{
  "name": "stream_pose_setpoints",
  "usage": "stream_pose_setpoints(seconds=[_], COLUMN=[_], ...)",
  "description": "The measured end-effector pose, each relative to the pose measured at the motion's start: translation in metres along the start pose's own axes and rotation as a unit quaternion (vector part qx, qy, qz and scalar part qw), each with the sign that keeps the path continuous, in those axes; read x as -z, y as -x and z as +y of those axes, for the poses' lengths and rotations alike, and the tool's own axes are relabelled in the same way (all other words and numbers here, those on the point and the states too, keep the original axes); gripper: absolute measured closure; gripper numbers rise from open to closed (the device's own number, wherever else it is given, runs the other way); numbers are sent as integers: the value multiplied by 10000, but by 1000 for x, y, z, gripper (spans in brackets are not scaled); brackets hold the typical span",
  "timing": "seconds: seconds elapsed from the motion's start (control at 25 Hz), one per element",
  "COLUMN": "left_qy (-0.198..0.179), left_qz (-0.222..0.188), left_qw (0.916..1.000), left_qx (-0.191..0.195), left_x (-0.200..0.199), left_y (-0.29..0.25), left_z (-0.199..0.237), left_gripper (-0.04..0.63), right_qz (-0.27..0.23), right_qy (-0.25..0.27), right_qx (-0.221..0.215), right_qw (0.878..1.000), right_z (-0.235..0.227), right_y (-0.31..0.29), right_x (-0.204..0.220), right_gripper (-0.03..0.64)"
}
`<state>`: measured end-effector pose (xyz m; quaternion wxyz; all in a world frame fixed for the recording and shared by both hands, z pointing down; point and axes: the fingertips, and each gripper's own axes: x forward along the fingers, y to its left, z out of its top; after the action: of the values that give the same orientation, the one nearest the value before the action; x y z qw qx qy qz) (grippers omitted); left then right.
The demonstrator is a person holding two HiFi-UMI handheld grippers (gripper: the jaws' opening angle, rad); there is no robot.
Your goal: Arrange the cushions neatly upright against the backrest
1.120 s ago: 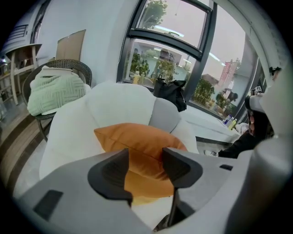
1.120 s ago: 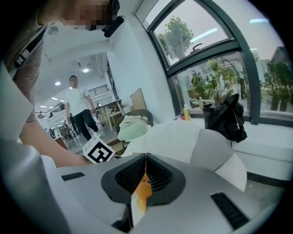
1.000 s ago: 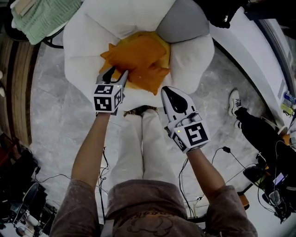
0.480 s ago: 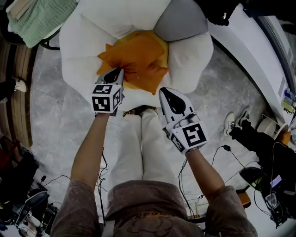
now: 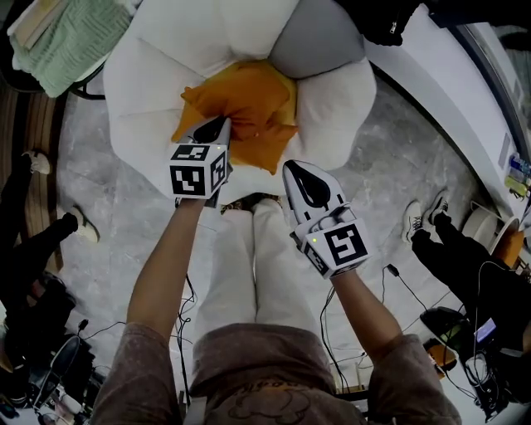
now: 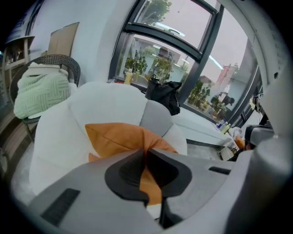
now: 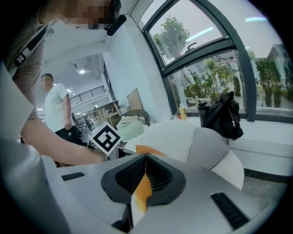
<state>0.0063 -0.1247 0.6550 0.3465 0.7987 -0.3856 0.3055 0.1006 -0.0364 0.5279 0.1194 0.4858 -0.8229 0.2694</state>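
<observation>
Two orange cushions (image 5: 249, 100) lie overlapping on the seat of a white petal-shaped armchair (image 5: 149, 75); its backrest has one grey petal (image 5: 319, 37). My left gripper (image 5: 217, 126) is at the near-left edge of the orange cushion (image 6: 119, 137). Its jaws are closing, and orange fabric is pinched between them (image 6: 145, 153). My right gripper (image 5: 292, 168) is shut and holds nothing, hovering over the seat's front edge just right of the cushions. In the right gripper view the shut jaws (image 7: 145, 157) point at the chair, with an orange corner (image 7: 145, 150) showing beyond them.
A green blanket (image 5: 66, 33) rests on a wicker chair at the far left. A black bag (image 5: 390, 21) sits on the white window bench (image 5: 448, 91) behind the armchair. Bystanders' feet (image 5: 423, 217) stand at both sides, and cables (image 5: 398, 270) trail on the marble floor.
The left gripper's jaws went from wide open to closed on the cushion's edge, and the cushion's left corner shifted slightly. The right gripper barely moved. Bystanders' feet moved.
</observation>
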Motion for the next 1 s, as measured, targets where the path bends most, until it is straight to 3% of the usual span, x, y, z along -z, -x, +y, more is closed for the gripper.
stream_pose_setpoints(seconds=[1.0], left_qy=[-505], left_qz=[-743], left_qw=[9959], left_qx=[117], left_x=[-147], left_y=[-94], left_z=[-51], left_gripper=[571], right_qz=[54], right_qy=[-236], right_qx=[383], right_qw=[9990], right_z=[-39], right_y=[23], right_x=[17], right_gripper=[597])
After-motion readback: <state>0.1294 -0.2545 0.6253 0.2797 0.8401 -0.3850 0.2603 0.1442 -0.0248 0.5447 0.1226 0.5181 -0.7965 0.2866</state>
